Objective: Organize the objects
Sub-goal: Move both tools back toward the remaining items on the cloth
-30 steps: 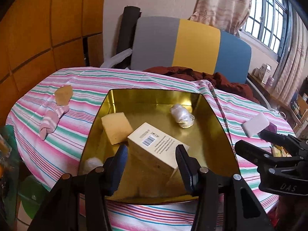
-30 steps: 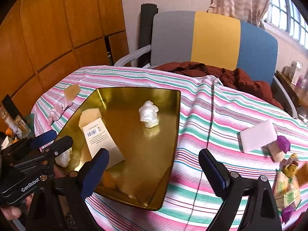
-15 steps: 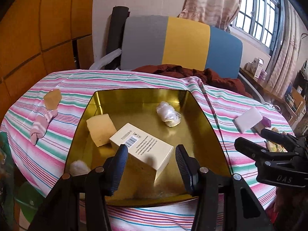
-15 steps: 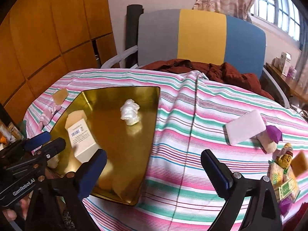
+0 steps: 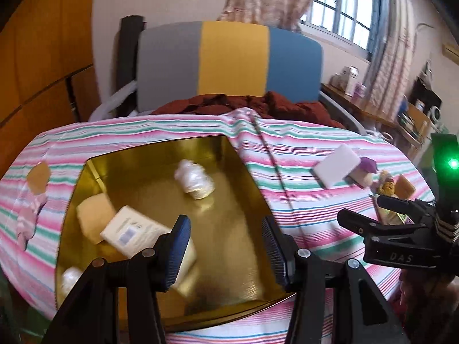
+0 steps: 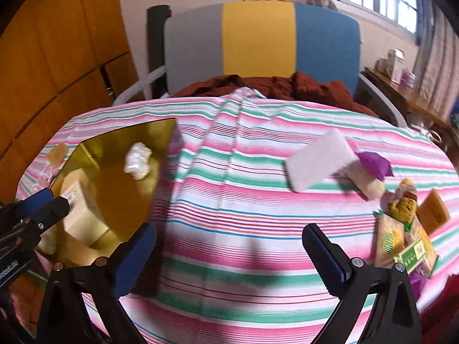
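A worktop (image 6: pixel 243 200) covered with a pink, green and white striped cloth carries a shallow gold metal tray (image 5: pixel 229 229) toward its left side. Inside the tray, a crumpled ball of clear plastic (image 5: pixel 193 179) lies near the far right corner. A pale yellow sponge block (image 5: pixel 91 215) sits against the left wall, and a cream cardboard box (image 5: pixel 134 233) with a barcode label lies just beside it, nearer the front. A small white wad (image 5: pixel 68 279) rests in the front left corner.

The left claw (image 5: pixel 223 252) hangs over the front of the tray, its blue-padded jaws partly apart with nothing between them; the box lies just left of the left jaw, not gripped.

The right claw (image 6: pixel 229 255) is over bare cloth near the front edge of the worktop, to the right of the tray. Its jaws have just been opening and now stand very wide, with nothing between them.

Toward the right side of the worktop lies a white rectangular block (image 6: pixel 318 159). Touching its right end is a beige lump with a purple wrapper (image 6: pixel 373 169). Near the right edge sit a small yellow doll-like figure (image 6: pixel 401 203), a tan sponge piece (image 6: pixel 433 215), and a green and yellow packet (image 6: pixel 407 246) close to the front.

On the far left edge of the worktop, outside the tray, are a brown flat piece (image 5: pixel 38 175) and a pink striped sock (image 5: pixel 27 218).

Behind the worktop stands a chair back (image 6: pixel 258 37) in grey, yellow and blue panels, with dark red cloth (image 6: pixel 287 86) bunched at its base.
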Motion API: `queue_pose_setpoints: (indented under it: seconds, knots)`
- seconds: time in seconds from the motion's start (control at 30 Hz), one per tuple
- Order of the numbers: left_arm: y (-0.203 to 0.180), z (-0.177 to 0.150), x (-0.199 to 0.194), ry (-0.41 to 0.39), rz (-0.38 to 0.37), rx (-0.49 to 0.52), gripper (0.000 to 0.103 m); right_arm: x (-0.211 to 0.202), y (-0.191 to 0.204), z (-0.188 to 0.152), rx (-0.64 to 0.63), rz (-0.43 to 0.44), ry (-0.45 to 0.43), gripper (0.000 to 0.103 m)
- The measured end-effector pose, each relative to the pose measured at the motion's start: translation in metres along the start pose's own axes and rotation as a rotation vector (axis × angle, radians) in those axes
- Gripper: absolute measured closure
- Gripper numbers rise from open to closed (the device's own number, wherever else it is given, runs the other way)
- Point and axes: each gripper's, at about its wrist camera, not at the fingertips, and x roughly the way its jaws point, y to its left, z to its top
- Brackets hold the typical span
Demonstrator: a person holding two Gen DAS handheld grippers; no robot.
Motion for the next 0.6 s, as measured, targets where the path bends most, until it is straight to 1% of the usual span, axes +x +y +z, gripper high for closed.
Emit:
queue_pose_setpoints:
  seconds: [0.13, 0.2, 0.27, 0.37, 0.43, 0.5, 0.57, 0.6]
  knots:
    - [-0.02, 0.009, 0.013, 0.019, -0.055, 0.061, 0.05, 0.001, -0.024, -0.003, 0.039, -0.037, 0.009, 0.001]
    - [-0.03, 0.013, 0.02, 0.033, -0.079, 0.089, 0.045, 0.0, -0.037, -0.004, 0.056, -0.059, 0.012, 0.001]
    - [-0.041, 0.016, 0.026, 0.037, -0.104, 0.121, 0.042, -0.002, -0.051, -0.004, 0.079, -0.078, 0.015, 0.001]
    - [-0.06, 0.023, 0.038, 0.057, -0.162, 0.173, 0.038, -0.009, -0.078, -0.004, 0.123, -0.109, 0.009, 0.0]
    - [-0.073, 0.028, 0.047, 0.069, -0.192, 0.205, 0.037, -0.014, -0.092, -0.002, 0.147, -0.131, -0.001, 0.0]
    - [-0.085, 0.033, 0.057, 0.083, -0.226, 0.231, 0.029, -0.021, -0.108, 0.001, 0.168, -0.157, -0.015, 0.0]
    - [-0.099, 0.039, 0.067, 0.095, -0.254, 0.272, 0.025, -0.028, -0.123, 0.004, 0.192, -0.181, -0.034, 0.0]
    - [-0.105, 0.041, 0.071, 0.098, -0.268, 0.289, 0.024, -0.029, -0.13, 0.005, 0.204, -0.186, -0.04, 0.0]
